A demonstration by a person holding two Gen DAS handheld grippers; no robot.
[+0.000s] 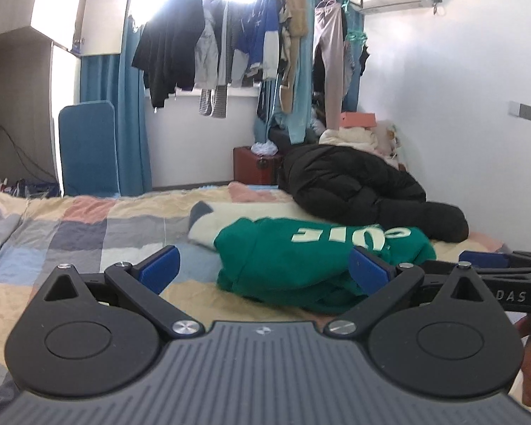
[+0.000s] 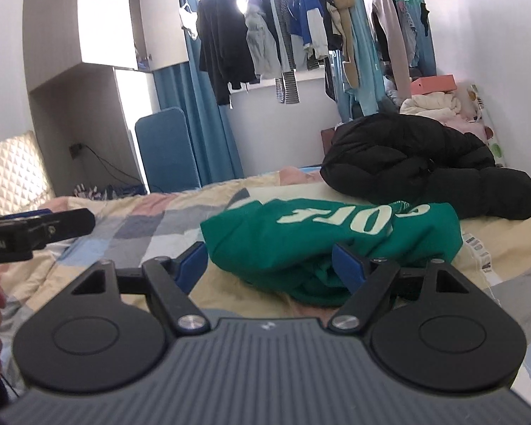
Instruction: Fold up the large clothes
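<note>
A green sweatshirt (image 1: 311,258) with pale lettering lies folded in a bundle on the bed, partly on a white fleece garment (image 1: 230,217). My left gripper (image 1: 263,265) is open just in front of its near edge, with the right pad (image 1: 366,267) against the green cloth. The right gripper (image 1: 485,262) reaches in from the right side. In the right wrist view the green sweatshirt (image 2: 318,233) fills the middle. My right gripper (image 2: 270,265) stands open at its near edge, one pad (image 2: 348,265) overlapping the fabric. The left gripper (image 2: 70,223) shows at the left edge.
A patchwork sheet (image 1: 88,233) covers the bed. A black puffer jacket (image 1: 354,184) lies behind the sweatshirt. Many clothes hang on a rack (image 1: 251,35) by the window. A blue board (image 1: 88,148), a red box (image 1: 255,166) and a pile of pale laundry (image 1: 354,138) stand beyond.
</note>
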